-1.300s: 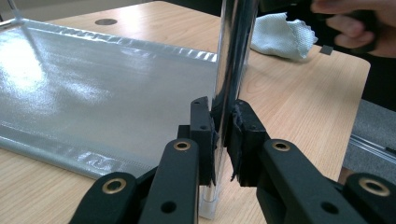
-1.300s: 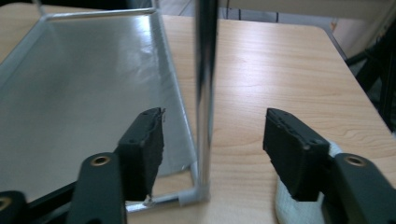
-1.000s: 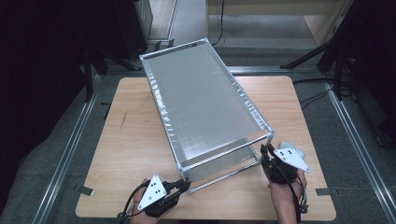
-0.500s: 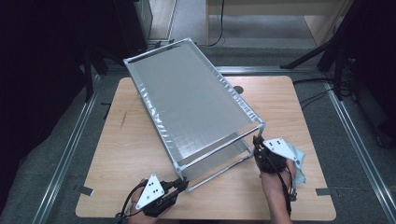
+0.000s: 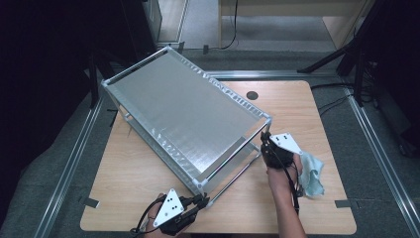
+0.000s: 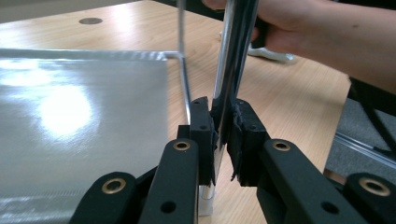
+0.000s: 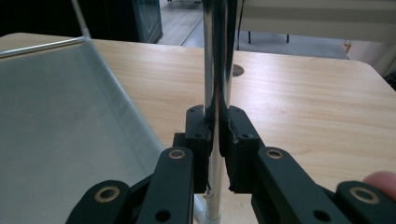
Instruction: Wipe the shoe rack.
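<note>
Across the middle of the wooden table [image 5: 317, 114] stands a two-tier metal rack [image 5: 183, 116], set slantwise, its far end reaching past the table's back-left edge and its near end towards the person. Its shelves are silvery sheets framed by thin chrome posts. The left gripper [image 5: 200, 201] is clamped on the near corner post [image 6: 231, 70]; in the left gripper view the pads [image 6: 201, 135] press both sides of that shiny tube with no gap. The right gripper [image 5: 265, 144] is closed the same way on the other near-end post [image 7: 217, 60], low down, just above the table, with the lower shelf [image 7: 60, 130] at its side. A crumpled light-blue cloth [image 5: 311, 173] lies on the table just beside the right forearm, clear of the rack.

Judging by the slant, the step in hand looks like swinging or sliding the rack about on the tabletop. To do it well, both hands should move together, so the frame turns as one piece rather than twisting between the two posts. The chrome is smooth and round, so a firm squeeze matters: it could slip or spin in the pads. Keeping the grip low gives better control of the feet; the far end overhanging the table edge is the part to watch.
</note>
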Tool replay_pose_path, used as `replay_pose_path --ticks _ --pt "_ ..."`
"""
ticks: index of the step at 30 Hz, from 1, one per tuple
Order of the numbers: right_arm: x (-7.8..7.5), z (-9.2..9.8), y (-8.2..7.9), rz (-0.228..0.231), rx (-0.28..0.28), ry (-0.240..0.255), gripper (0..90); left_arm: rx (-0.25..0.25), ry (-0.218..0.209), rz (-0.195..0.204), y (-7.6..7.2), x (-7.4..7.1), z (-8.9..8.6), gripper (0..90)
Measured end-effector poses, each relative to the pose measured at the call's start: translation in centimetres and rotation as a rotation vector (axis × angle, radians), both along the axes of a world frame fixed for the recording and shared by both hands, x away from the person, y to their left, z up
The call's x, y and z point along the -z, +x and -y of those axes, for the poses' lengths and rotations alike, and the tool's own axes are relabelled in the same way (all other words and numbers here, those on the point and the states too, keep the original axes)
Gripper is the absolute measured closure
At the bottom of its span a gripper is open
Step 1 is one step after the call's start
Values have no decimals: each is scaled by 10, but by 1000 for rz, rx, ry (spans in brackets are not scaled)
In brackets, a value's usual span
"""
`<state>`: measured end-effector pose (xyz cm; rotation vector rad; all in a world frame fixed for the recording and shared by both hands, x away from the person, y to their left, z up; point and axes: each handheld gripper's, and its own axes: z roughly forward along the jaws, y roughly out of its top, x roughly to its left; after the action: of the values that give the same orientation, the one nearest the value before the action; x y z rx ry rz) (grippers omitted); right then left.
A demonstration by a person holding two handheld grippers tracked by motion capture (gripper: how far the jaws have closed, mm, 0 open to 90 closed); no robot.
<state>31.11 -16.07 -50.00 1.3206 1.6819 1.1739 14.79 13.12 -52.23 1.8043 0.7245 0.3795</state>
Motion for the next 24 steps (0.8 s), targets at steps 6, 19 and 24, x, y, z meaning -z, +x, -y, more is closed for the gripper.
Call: replay_pose_path --ticks 6,19,24 --pt "-5 -5 18 -43 -22 -3 743 -6 9 -3 -2 -1 16 816" --pt "-15 25 -73 -79 -14 52 438 -58 19 -15 34 -6 57 816" --pt "-4 27 -106 -92 -69 40 422 -63 27 -9 56 -7 73 815"
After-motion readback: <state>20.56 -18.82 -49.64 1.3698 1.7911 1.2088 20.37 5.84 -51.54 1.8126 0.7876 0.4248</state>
